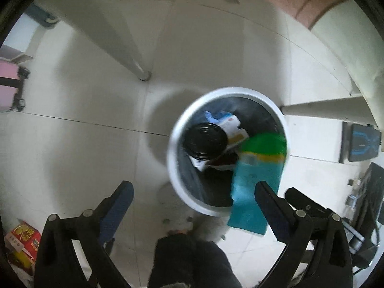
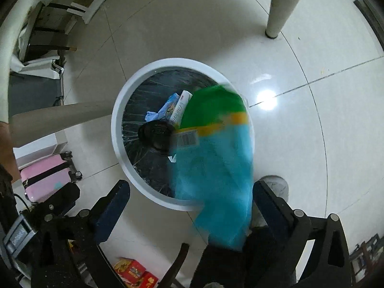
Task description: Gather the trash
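Right now we are seeing a blurred blue, green and yellow packet [image 2: 213, 163] hanging over the near rim of the white bin [image 2: 134, 81], touching neither gripper. Inside the bin are lying a black lid [image 2: 156, 134] and a crumpled white wrapper [image 2: 178, 106]. We are keeping the right gripper [image 2: 190, 198] spread apart above it, and the left gripper [image 1: 193, 196] spread too.

We find a lived-in home room: glossy white floor tiles [image 2: 312, 55], a pink suitcase [image 2: 45, 177], table legs [image 2: 280, 7], a lined waste bin [image 2: 134, 91].
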